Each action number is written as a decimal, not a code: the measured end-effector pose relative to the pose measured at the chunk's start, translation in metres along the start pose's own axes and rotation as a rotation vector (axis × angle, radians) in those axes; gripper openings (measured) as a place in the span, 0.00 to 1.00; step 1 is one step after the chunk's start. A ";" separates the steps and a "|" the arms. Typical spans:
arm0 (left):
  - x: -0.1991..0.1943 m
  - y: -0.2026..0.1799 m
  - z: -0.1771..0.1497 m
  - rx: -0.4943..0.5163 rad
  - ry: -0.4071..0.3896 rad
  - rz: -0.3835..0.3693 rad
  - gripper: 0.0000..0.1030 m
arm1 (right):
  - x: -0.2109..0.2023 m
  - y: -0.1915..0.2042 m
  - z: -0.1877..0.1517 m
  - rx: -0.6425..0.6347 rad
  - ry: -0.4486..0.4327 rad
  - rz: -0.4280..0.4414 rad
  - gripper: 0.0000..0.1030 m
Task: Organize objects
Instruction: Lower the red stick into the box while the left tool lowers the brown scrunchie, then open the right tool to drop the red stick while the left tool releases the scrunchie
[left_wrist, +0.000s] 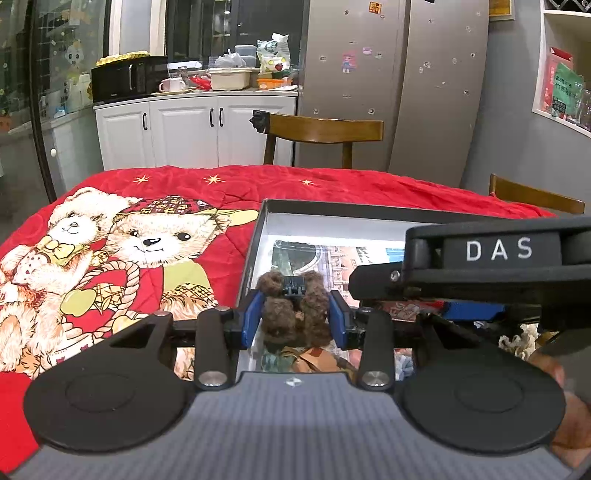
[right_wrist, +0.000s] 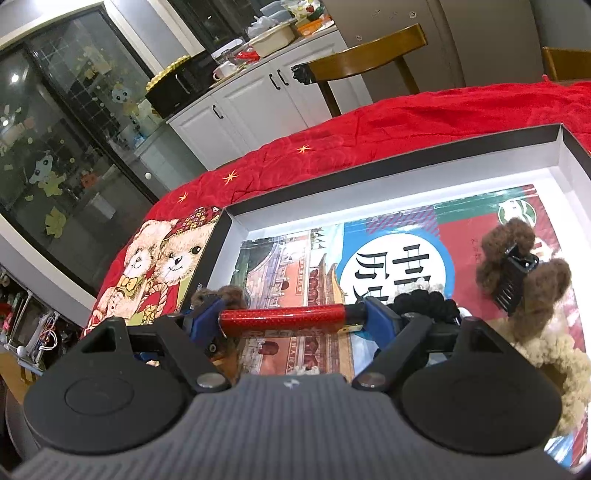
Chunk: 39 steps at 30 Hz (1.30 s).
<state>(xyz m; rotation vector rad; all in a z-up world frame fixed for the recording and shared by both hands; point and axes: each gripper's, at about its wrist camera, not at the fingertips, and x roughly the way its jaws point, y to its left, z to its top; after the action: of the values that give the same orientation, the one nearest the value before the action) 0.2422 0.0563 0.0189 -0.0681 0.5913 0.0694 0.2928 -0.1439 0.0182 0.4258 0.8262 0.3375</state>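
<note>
Left gripper (left_wrist: 295, 319) clamps a fuzzy brown hair clip (left_wrist: 293, 314) over the box's (right_wrist: 236, 221) left edge; right gripper (right_wrist: 291, 319), jaws wide, grips a red tube (right_wrist: 282, 319) lengthwise.

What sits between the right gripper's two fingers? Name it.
A red tube spans the gap crosswise, its ends against the blue fingers, above the open box. The right wrist view shows this.
</note>
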 end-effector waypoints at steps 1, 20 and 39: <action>0.000 0.000 0.000 -0.002 0.001 -0.002 0.43 | 0.000 0.000 0.000 0.001 0.001 0.002 0.79; -0.014 0.016 0.008 -0.100 -0.009 -0.079 0.55 | -0.005 -0.010 0.004 0.063 0.005 0.098 0.87; -0.150 0.018 0.050 -0.017 -0.312 -0.123 0.63 | -0.133 0.025 0.014 0.026 -0.177 0.176 0.88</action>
<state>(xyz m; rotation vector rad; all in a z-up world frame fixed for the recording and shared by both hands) 0.1444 0.0711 0.1433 -0.1074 0.2740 -0.0341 0.2165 -0.1845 0.1227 0.5460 0.6223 0.4457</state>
